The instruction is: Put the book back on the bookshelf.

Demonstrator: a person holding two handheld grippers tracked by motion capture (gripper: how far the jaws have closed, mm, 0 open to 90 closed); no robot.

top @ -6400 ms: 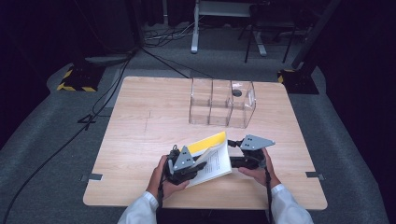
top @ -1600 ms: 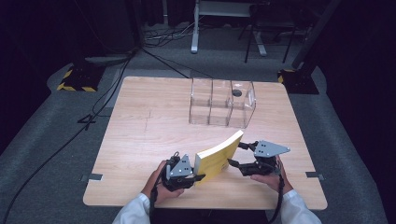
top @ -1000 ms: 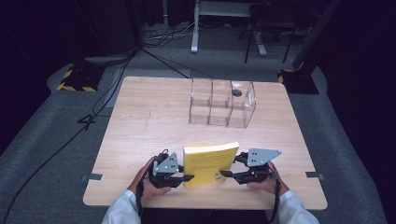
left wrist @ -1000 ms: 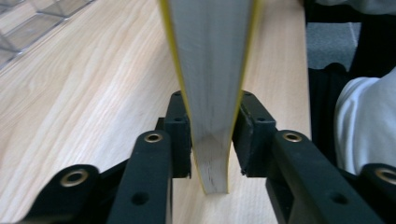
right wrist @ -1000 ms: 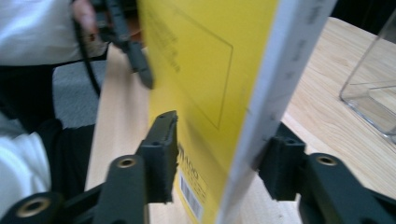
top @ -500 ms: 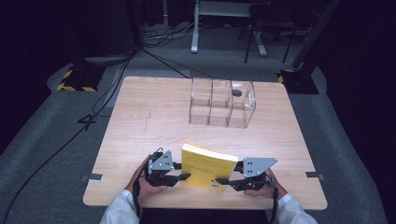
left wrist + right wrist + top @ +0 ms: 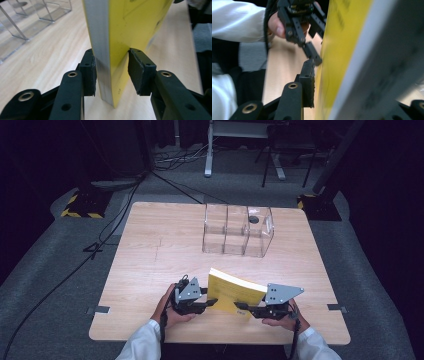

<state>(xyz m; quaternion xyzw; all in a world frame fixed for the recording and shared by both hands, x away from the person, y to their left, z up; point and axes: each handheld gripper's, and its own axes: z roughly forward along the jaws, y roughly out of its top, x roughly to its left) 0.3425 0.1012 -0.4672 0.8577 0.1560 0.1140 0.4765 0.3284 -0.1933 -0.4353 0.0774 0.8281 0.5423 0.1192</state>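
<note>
i am gripping a yellow book (image 7: 235,292) with my left tool (image 7: 196,301) and my right tool (image 7: 260,309), above the table (image 7: 160,245). to do this well, i am judging both grips must stay even.

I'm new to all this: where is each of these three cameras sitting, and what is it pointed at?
High view: fixed above the person's side, looking forward and down on the table; forearms and both hands enter at the bottom.
Left gripper view: rides the left gripper, looking along its black jaws, which clamp the yellow book.
Right gripper view: rides the right gripper, looking past one jaw at the book's cover; a white sleeve and the left gripper appear beyond.
Shared: every view shows the book; the high and left gripper views also show the clear organizer.
</note>
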